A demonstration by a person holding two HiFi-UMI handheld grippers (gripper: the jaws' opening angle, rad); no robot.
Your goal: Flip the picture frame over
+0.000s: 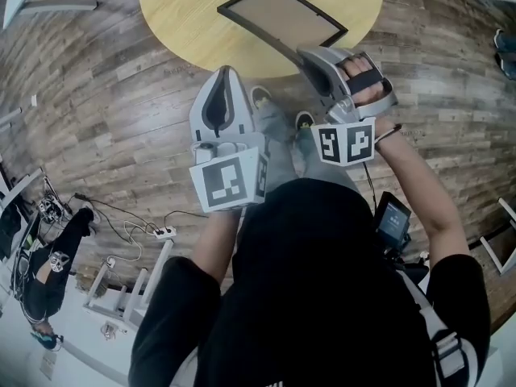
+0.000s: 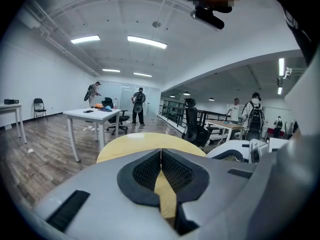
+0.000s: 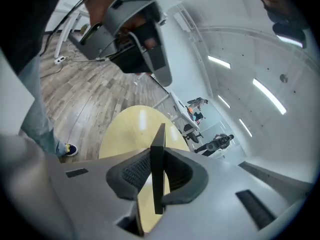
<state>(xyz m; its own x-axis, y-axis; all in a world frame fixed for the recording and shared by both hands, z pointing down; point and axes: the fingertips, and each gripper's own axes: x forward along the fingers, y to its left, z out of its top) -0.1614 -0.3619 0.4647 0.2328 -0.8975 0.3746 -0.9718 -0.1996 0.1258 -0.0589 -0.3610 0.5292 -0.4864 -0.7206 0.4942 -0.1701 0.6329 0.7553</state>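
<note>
The right claw (image 3: 157, 173) pinches the near edge of the picture frame (image 1: 284, 16), tilted above the round table (image 1: 181, 18), so the flip seems barely begun, while the left claw (image 2: 161, 173) hangs pressed together, empty.

The picture frame (image 1: 282, 18) has a dull black edge and a flat brown middle that may be cardboard, though it is hard to tell from here. The round table (image 1: 177, 14) is pale yellow wood, smooth and a little shiny, and the floor (image 1: 97, 87) is streaky brown wood planks. The left gripper (image 2: 161, 151) and the right gripper (image 3: 157, 156) are smooth grey plastic with black, bumpy, rubber-like pads (image 2: 145, 171).
</note>
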